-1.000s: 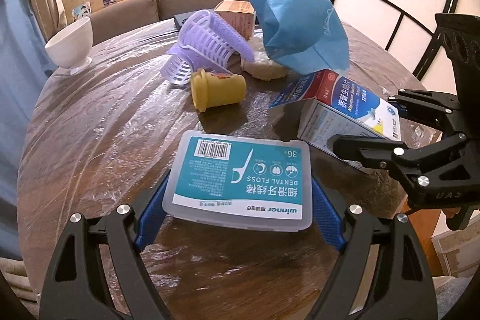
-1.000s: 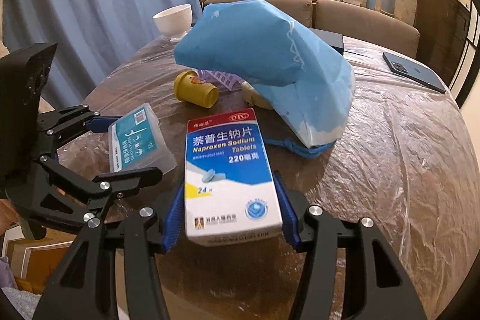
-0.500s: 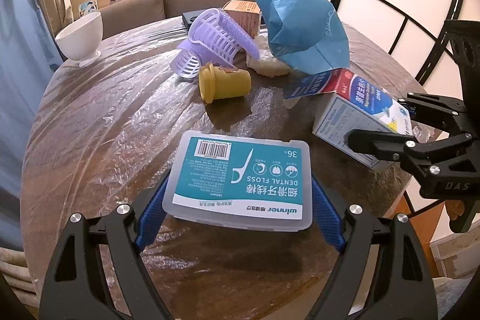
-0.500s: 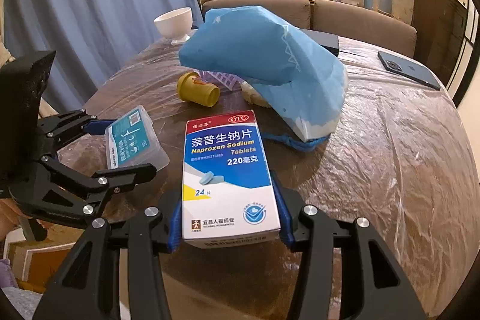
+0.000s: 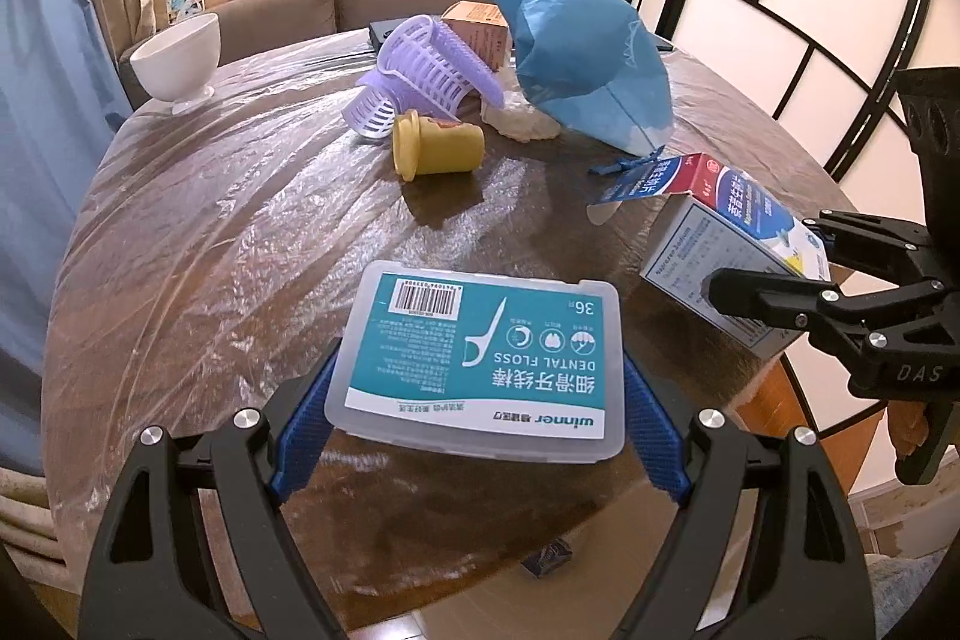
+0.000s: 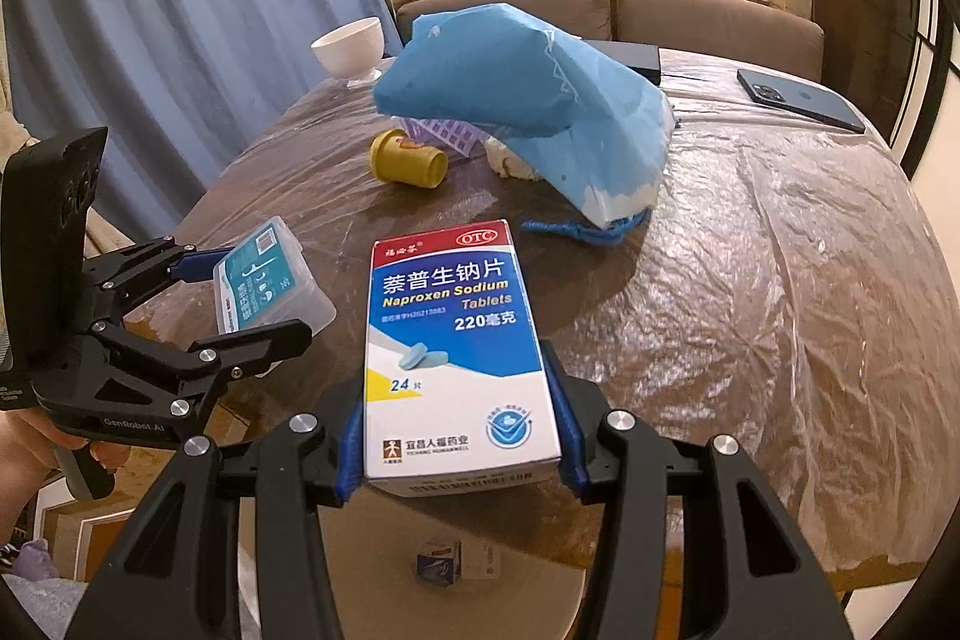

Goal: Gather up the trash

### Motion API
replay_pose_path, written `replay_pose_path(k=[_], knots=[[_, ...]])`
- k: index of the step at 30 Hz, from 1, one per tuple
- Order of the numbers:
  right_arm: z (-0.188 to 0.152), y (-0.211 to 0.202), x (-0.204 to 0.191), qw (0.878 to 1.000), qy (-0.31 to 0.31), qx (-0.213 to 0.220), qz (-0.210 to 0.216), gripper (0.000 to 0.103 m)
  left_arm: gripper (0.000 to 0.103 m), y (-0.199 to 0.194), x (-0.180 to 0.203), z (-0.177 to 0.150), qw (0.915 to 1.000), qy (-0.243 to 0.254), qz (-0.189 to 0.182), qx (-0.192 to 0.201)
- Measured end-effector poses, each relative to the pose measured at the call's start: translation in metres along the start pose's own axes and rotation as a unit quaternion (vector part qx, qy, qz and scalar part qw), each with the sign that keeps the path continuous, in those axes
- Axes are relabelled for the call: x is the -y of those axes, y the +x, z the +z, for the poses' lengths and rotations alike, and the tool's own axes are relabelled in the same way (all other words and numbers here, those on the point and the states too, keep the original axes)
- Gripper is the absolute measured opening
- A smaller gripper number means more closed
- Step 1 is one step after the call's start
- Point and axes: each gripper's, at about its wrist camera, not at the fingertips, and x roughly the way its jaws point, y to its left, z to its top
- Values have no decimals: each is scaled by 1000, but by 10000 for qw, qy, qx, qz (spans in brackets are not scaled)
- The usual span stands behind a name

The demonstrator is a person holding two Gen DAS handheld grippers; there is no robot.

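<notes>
My left gripper (image 5: 477,418) is shut on a clear dental floss box (image 5: 480,358) with a teal label, held over the near edge of the round table (image 5: 198,244). It also shows in the right wrist view (image 6: 264,280). My right gripper (image 6: 459,439) is shut on a white and blue tablet box (image 6: 456,340), held above the table edge; the tablet box shows at the right of the left wrist view (image 5: 726,244). A yellow cup (image 5: 435,145) lies on its side beside a blue bag (image 5: 588,64) and a crumpled tissue (image 5: 522,124).
A purple basket (image 5: 420,76) lies tipped by a brown carton (image 5: 477,31). A white bowl (image 5: 177,61) stands at the far left. A phone (image 6: 801,100) lies at the far right. A small box (image 6: 441,565) lies on the floor below the table edge. A sofa stands behind.
Both grippers have drawn back and up from the table with their boxes still held. The table objects have not moved.
</notes>
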Motion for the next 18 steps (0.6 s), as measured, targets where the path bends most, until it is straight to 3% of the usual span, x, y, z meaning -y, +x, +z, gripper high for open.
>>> replay_pose_path(k=[18], knots=[[-21,-28,-14,9999,-102,30,101,48,85,-23,13,-17,10000,34,14,17]])
